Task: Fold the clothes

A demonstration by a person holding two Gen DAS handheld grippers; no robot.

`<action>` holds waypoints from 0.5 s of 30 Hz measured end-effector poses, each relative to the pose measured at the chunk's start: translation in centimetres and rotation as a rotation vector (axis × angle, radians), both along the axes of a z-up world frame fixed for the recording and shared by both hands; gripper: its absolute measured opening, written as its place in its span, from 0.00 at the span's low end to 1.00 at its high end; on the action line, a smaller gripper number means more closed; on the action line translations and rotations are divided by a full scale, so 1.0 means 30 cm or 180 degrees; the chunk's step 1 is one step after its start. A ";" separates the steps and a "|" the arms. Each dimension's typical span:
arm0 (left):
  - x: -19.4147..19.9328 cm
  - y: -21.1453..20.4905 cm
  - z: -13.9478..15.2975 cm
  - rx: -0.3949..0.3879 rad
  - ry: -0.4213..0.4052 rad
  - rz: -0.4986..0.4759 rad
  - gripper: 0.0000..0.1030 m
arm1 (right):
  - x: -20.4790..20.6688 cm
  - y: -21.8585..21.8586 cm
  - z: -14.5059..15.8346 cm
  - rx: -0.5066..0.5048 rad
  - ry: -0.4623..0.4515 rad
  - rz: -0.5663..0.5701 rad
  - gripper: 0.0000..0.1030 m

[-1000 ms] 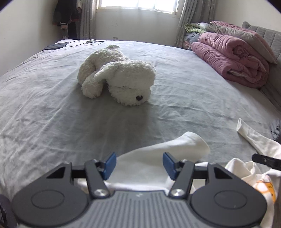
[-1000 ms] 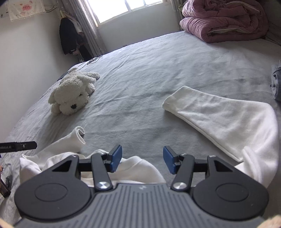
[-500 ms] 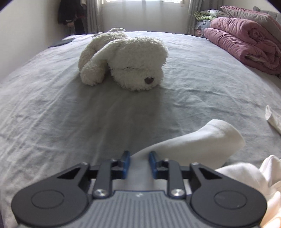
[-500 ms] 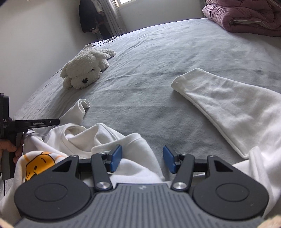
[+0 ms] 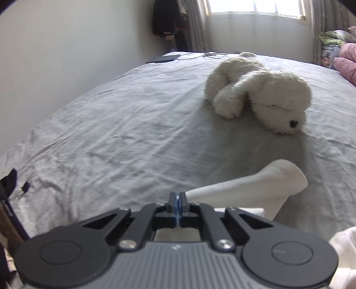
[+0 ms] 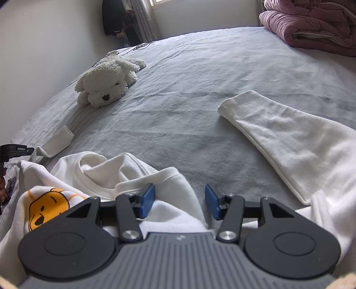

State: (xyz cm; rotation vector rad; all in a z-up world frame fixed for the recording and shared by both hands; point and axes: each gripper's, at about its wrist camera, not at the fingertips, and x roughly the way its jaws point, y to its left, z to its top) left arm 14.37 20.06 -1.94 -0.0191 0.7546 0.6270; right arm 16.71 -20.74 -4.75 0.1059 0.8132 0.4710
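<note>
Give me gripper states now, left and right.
Left gripper: shut on the white sweatshirt's sleeve.
Right gripper: open, holding nothing, fingers either side of a sweatshirt fold.

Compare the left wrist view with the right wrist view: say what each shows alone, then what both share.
Only the left wrist view shows the left gripper shut on the sleeve, and the window. Only the right wrist view shows the open right gripper, the sweatshirt's bear print, its other sleeve spread flat, and the maroon quilt. Both show the plush dog on the grey bedsheet.
</note>
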 end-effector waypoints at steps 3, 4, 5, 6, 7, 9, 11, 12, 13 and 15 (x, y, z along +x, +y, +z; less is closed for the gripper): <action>-0.011 0.029 0.018 -0.0185 0.0019 -0.0024 0.04 | -0.003 -0.002 0.010 -0.0024 -0.0024 -0.0021 0.52; -0.015 0.028 0.027 -0.0278 -0.0016 -0.0090 0.08 | -0.004 -0.005 0.013 -0.0025 -0.0034 -0.0030 0.52; -0.019 0.026 0.036 -0.0370 -0.0051 -0.0157 0.12 | -0.004 -0.007 0.016 -0.0025 -0.0044 -0.0039 0.52; -0.014 0.014 0.044 -0.0472 -0.0067 -0.0255 0.24 | -0.006 -0.010 0.020 -0.0025 -0.0058 -0.0054 0.52; -0.007 0.000 0.052 -0.0575 -0.0080 -0.0361 0.36 | -0.007 -0.012 0.024 -0.0025 -0.0072 -0.0070 0.52; 0.007 -0.029 0.068 -0.0783 -0.0105 -0.0573 0.40 | -0.009 -0.010 0.026 -0.0026 -0.0076 -0.0063 0.52; 0.021 -0.058 0.084 -0.0990 -0.0131 -0.0786 0.41 | -0.010 -0.006 0.025 -0.0029 -0.0070 -0.0048 0.52; 0.028 -0.072 0.092 -0.1094 -0.0143 -0.0892 0.41 | -0.008 -0.005 0.022 -0.0027 -0.0051 -0.0042 0.51; 0.039 -0.090 0.088 -0.1227 -0.0089 -0.1019 0.41 | -0.007 -0.004 0.018 -0.0026 -0.0030 -0.0035 0.48; 0.068 -0.131 0.061 -0.1474 0.0098 -0.1263 0.41 | -0.004 -0.001 0.011 -0.0023 0.0012 -0.0023 0.44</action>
